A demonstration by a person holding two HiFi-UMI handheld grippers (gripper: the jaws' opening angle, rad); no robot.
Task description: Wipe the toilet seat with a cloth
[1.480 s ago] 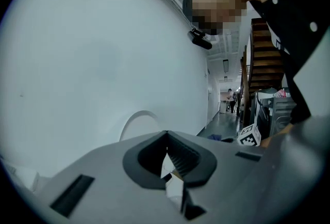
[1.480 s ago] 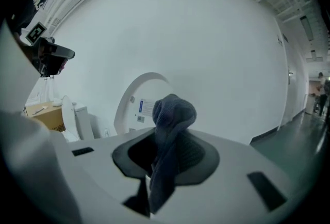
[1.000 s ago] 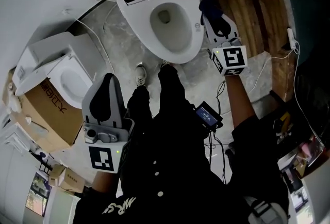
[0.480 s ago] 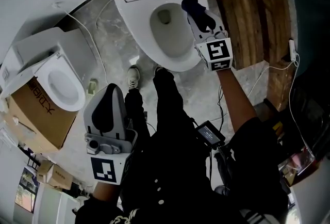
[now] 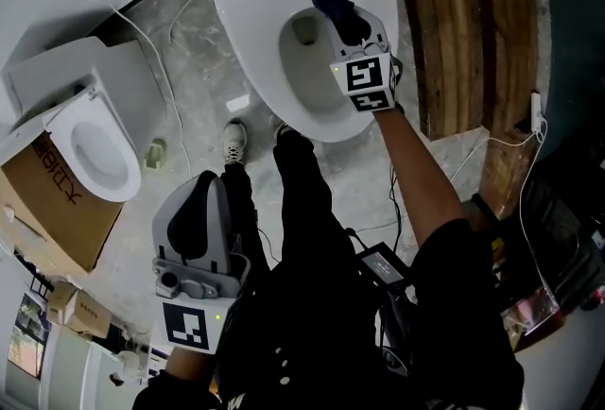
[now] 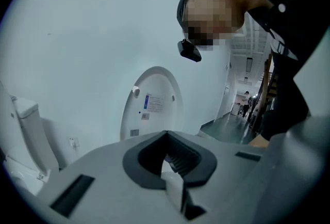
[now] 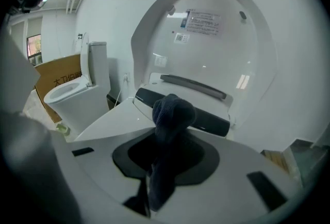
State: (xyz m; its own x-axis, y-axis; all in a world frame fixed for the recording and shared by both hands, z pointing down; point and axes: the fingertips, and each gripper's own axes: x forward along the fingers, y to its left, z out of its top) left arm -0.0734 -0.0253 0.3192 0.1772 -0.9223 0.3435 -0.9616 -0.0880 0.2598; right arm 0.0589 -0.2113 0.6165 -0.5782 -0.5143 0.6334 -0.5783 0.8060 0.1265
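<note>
Right gripper (image 5: 348, 28), clamped on the dark cloth (image 5: 333, 2), hung over the far-right rim of the toilet seat (image 5: 248, 59), while left gripper (image 5: 197, 196), shut and empty, sat well nearer

Storeroom or showroom, seemingly: a toilet (image 5: 253, 59), a second toilet (image 5: 71, 82), a cardboard box (image 5: 40, 202).

Raised lid (image 7: 206, 52) walls off far side of toilet seat (image 5: 248, 49); wood panel (image 5: 463, 30) close on right; person's legs (image 5: 302, 181) at near edge. Left: open floor (image 5: 203, 49) w/ cable (image 5: 163, 101), then 2nd toilet (image 5: 85, 148) & box (image 5: 43, 200)
</note>
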